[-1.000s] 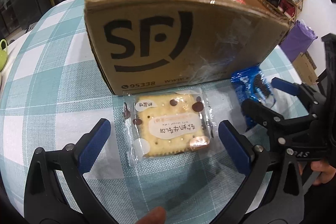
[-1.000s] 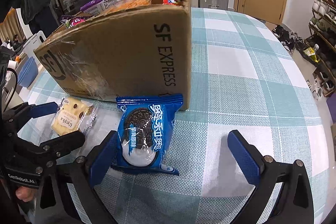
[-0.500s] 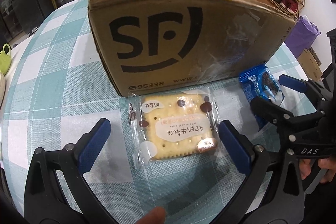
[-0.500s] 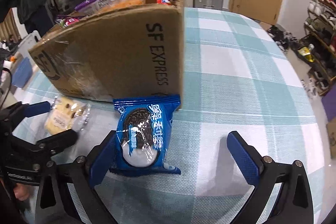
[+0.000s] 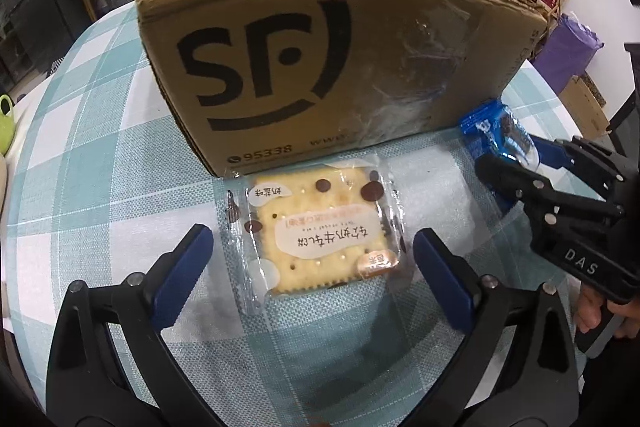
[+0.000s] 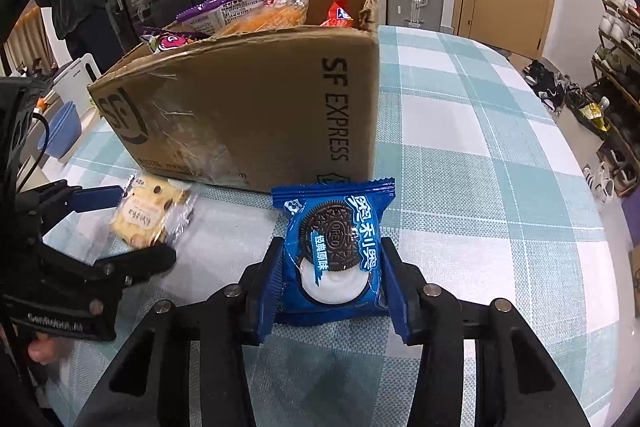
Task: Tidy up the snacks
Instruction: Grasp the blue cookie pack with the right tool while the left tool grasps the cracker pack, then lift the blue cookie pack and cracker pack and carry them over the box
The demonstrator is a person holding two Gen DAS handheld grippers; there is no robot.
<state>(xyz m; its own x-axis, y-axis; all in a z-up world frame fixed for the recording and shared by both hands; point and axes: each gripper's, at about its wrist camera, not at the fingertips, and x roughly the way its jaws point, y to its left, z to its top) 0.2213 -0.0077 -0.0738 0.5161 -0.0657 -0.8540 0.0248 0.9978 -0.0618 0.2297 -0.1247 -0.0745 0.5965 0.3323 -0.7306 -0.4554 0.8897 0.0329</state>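
Now our right tongs [image 6: 332, 291] have just squeezed shut on the blue cookie pack [image 6: 334, 247], while our left tongs [image 5: 312, 259] stay wide open around the cracker pack [image 5: 316, 231] lying just before the box [image 5: 320, 67].

We see our left claw [image 5: 308, 259] and right claw [image 6: 330, 275] built of matte black plastic arms with silver screws and blue finger pads; white lettering marks each black body, "DAS" on the right.
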